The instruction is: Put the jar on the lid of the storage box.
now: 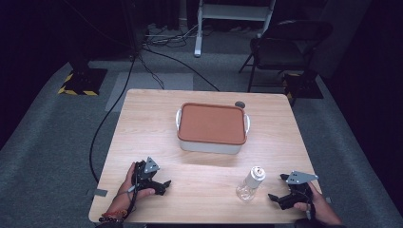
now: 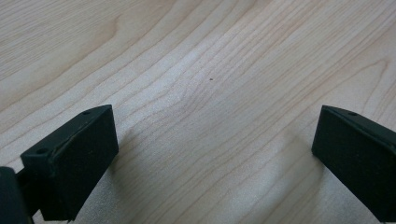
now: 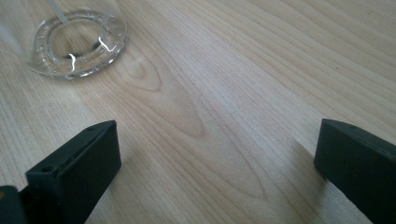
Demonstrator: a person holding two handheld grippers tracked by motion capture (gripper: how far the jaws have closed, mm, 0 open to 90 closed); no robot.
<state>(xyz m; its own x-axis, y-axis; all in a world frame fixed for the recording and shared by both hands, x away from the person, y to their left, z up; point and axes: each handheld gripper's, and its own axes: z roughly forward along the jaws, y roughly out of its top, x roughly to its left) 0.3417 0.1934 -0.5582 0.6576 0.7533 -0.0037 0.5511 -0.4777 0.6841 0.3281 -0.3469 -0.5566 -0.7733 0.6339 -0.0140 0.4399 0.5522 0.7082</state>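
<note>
A small clear glass bottle with a silver cap is seen standing upright on the pale wooden table, near the front edge. It is just beside the right gripper and lies to that gripper's left. The left gripper is well apart from it, so the right one is nearer. The bottle's long side runs straight up, and its cap points to the ceiling. In the right gripper view, its round clear base is seen ahead and to the left. Both grippers are held with their jaws wide apart and nothing between them. A white box with a brown lid sits farther back, in the middle.
</note>
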